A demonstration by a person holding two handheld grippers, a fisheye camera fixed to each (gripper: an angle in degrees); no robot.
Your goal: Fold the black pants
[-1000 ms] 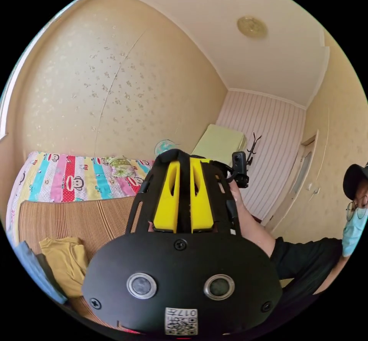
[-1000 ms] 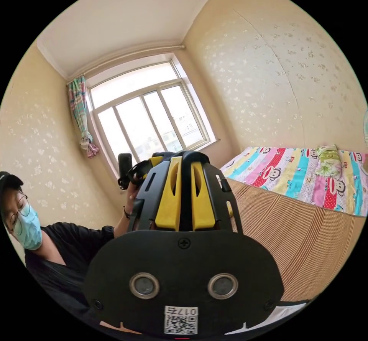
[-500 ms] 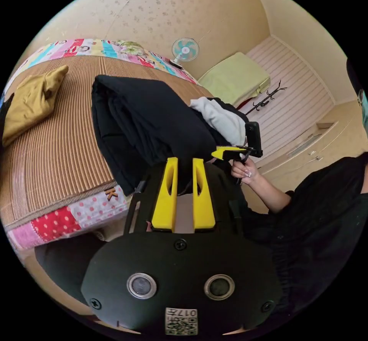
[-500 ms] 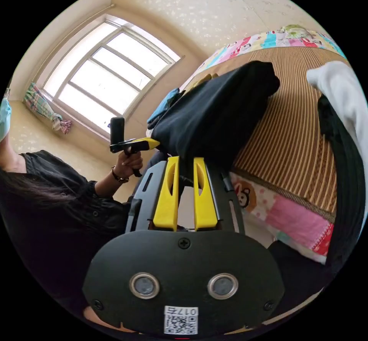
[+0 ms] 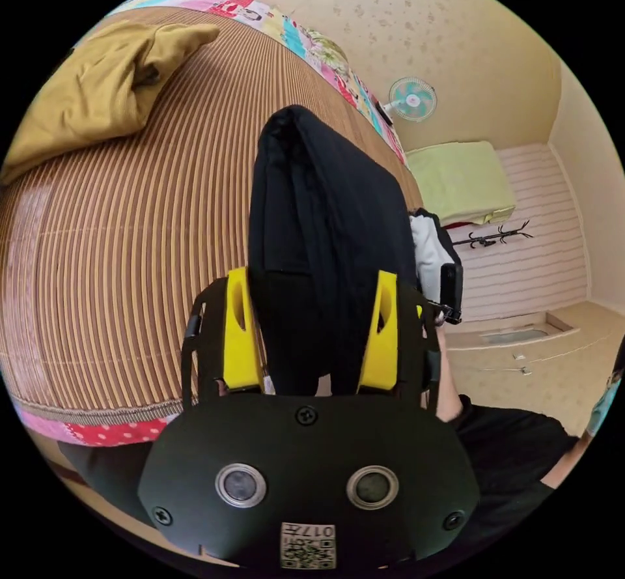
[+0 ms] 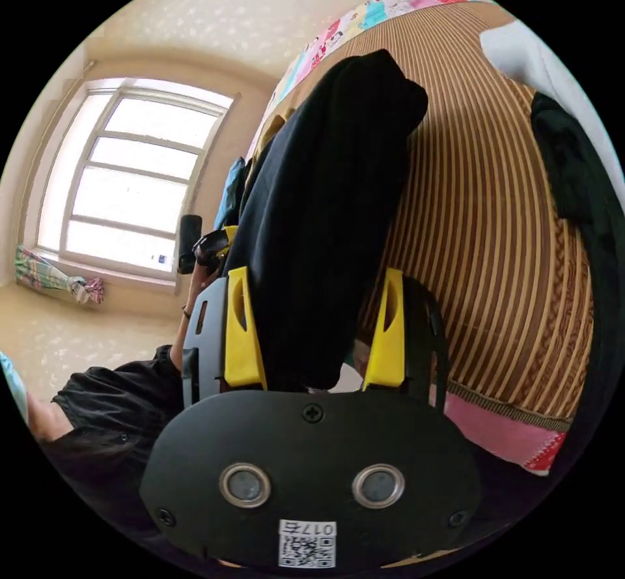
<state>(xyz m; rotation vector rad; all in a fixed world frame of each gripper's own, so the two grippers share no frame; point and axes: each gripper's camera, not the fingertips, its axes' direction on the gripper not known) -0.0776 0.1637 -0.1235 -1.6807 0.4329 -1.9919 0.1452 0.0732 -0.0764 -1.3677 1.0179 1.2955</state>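
Since half a second ago, the jaws of both grippers have gone from nearly closed to spread wide, and both views have swung down toward the bed. The left gripper (image 5: 311,325) now straddles the near end of the black pants (image 5: 312,214) with its jaws open, pressing on nothing; the right gripper (image 6: 314,318) does the same at the other side. The pants lie in a thick bundle on the striped mat (image 5: 130,227), reaching away from you, their near end at the mat's front edge. Judge this as the setup for a first grip: no fold is started. Open mat lies on both sides of the pants. Keep clear of the mustard garment (image 5: 91,94) and of the white and dark clothes (image 6: 560,116).
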